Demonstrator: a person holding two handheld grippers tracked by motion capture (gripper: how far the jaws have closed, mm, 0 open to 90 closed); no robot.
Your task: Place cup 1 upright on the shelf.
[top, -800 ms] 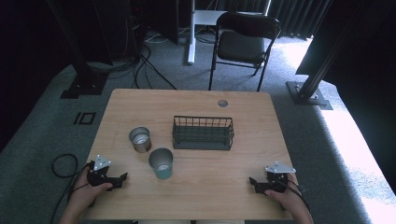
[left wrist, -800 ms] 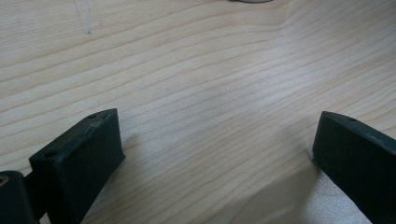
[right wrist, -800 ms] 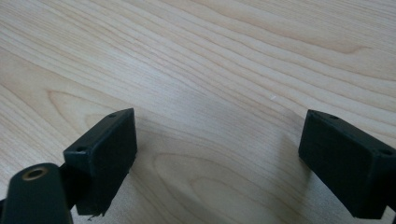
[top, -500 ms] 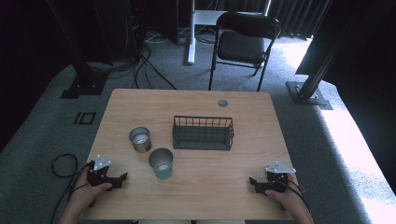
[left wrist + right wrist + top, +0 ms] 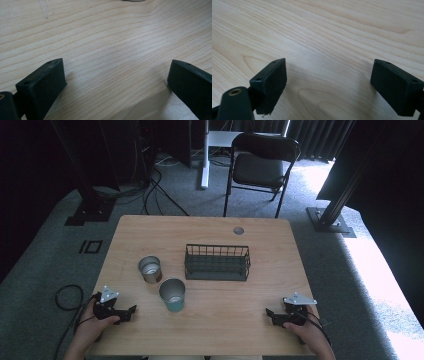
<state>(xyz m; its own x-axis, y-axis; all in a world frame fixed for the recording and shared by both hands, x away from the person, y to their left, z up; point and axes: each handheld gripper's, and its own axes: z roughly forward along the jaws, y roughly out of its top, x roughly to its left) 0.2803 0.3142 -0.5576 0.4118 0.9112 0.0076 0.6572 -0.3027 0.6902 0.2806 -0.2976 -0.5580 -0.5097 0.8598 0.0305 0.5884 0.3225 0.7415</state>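
A teal cup [image 5: 172,294] stands near the table's front left, with a silver metal cup [image 5: 150,269] just behind it to the left. A dark wire basket [image 5: 217,262] sits mid-table. My left gripper [image 5: 131,310] rests on the wood at the front left, its tip left of the teal cup and apart from it. My right gripper [image 5: 270,313] rests at the front right. In the left gripper view [image 5: 115,82] and the right gripper view [image 5: 328,82] both pairs of black jaws stand wide apart over bare wood, with nothing between them.
The wooden table [image 5: 210,232] has a round cable hole [image 5: 238,230] near its far edge. A black folding chair [image 5: 262,162] stands beyond the table. A cable [image 5: 65,295] loops on the carpet at the left. Bare wood lies between the two grippers.
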